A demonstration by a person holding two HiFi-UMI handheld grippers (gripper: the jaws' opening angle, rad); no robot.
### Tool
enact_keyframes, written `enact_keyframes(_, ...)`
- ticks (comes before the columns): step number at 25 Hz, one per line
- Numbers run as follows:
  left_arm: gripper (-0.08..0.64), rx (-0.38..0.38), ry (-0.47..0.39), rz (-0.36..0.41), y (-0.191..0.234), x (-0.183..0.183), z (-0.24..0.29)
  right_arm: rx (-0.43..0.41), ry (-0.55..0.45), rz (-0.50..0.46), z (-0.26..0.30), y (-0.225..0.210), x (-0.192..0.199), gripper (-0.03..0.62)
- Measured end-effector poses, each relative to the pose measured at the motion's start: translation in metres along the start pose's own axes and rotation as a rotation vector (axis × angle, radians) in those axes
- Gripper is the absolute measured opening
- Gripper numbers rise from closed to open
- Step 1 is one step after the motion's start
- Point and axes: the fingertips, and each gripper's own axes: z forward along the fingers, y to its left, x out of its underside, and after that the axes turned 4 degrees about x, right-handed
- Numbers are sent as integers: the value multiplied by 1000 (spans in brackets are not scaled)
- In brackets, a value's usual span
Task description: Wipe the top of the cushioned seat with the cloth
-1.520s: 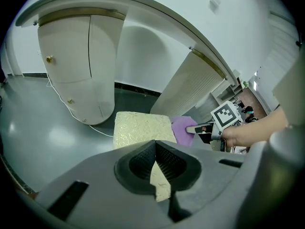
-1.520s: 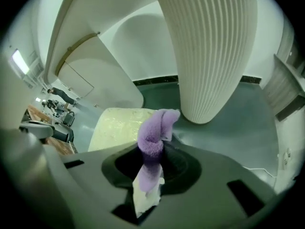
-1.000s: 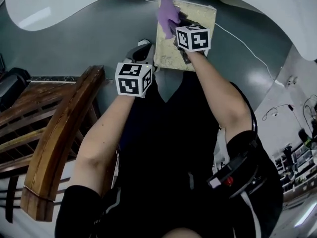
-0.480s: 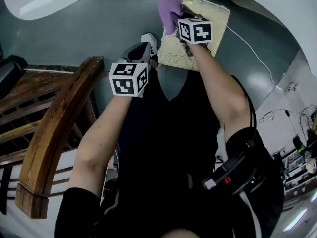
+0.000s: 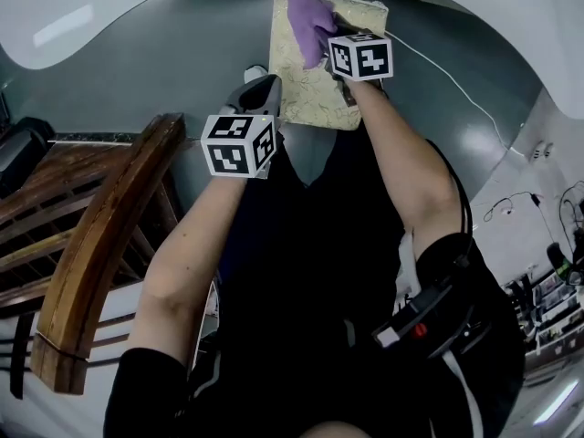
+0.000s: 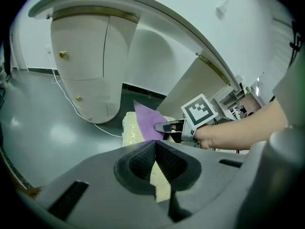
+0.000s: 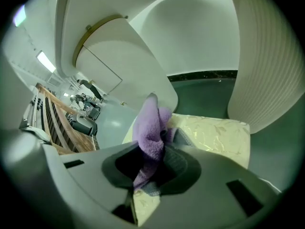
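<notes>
The cushioned seat (image 5: 315, 71) is a pale yellow square pad with a leaf pattern, lying on the grey floor at the top of the head view. My right gripper (image 5: 330, 46) is shut on a purple cloth (image 5: 308, 16) and holds it over the seat's far part. In the right gripper view the cloth (image 7: 151, 132) hangs from the shut jaws above the seat (image 7: 219, 137). My left gripper (image 5: 260, 94) hovers by the seat's near left edge with its jaws shut and nothing between them. The left gripper view shows the seat (image 6: 131, 128) and the cloth (image 6: 147, 123) ahead.
A curved wooden rail (image 5: 100, 254) with slats runs along the left. White rounded furniture (image 6: 86, 66) stands beyond the seat, and a thin white cable (image 5: 447, 85) crosses the grey floor to the right. My dark-clothed body fills the lower middle.
The seat has shifted left and straightened in the head view. My right gripper with the cloth stays over the seat's far part. My left gripper has barely moved.
</notes>
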Motion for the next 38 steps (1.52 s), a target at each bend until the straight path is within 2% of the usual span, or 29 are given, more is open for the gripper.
enact_keyframes(8,3,-4,3,5,-35,5,16,7,-7,21,-26,-37,10,94)
enact_keyframes(15,3,3,-6,25,-53,8,17,55,-16,59,-44,-65,21,94)
enact_keyframes(19,3,-1,-11,47,-59,4,16,69,-11,45,-51,-75,23,95)
enact_keyframes(24,3,-5,-18,65,-67,-2,9,170,58,134,-67,-107,39,95)
enact_keyframes(27,3,2,-30,71,-74,-5,3,204,72,94,-85,-121,48,95)
enact_keyframes(29,3,13,-37,83,-78,-8,0,201,42,62,-98,-119,44,95)
enact_keyframes(38,3,82,-72,154,-100,-35,-29,191,-34,39,-153,-79,21,95)
